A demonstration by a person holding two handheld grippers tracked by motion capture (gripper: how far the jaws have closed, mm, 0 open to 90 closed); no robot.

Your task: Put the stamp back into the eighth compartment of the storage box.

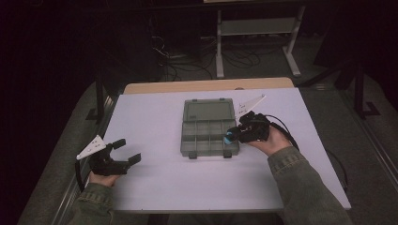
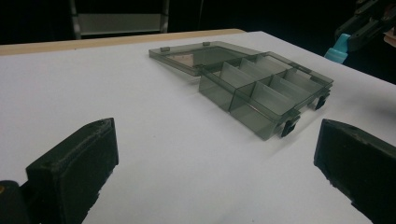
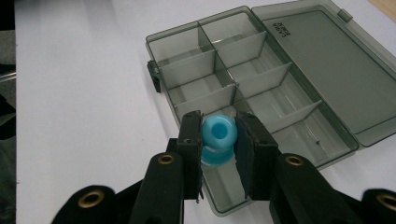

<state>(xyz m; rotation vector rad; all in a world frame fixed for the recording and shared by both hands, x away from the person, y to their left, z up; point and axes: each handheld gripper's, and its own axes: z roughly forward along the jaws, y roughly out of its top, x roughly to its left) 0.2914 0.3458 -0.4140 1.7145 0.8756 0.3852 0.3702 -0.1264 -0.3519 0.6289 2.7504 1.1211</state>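
Right gripper (image 3: 218,140), held over the near right corner of the organiser box (image 3: 261,88), has its two black jaws closed on a blue spool-shaped piece (image 3: 217,140), which sits pinched between them just above the box's corner compartment. In the high view the same gripper (image 1: 233,135) meets the box (image 1: 209,126) at its right edge, the blue piece (image 1: 228,138) at its tip. The box lies in the middle of the white worktop (image 1: 155,178) with its lid (image 3: 327,60) folded flat open, its divided compartments looking empty, though the one beneath the jaws is partly hidden. Left gripper (image 1: 123,151) rests on the worktop well apart from the box, jaws spread wide and holding nothing. Judged from this, the pick-up of the piece is done and the carry nearly so; release into a compartment is left, and perhaps closing the lid.
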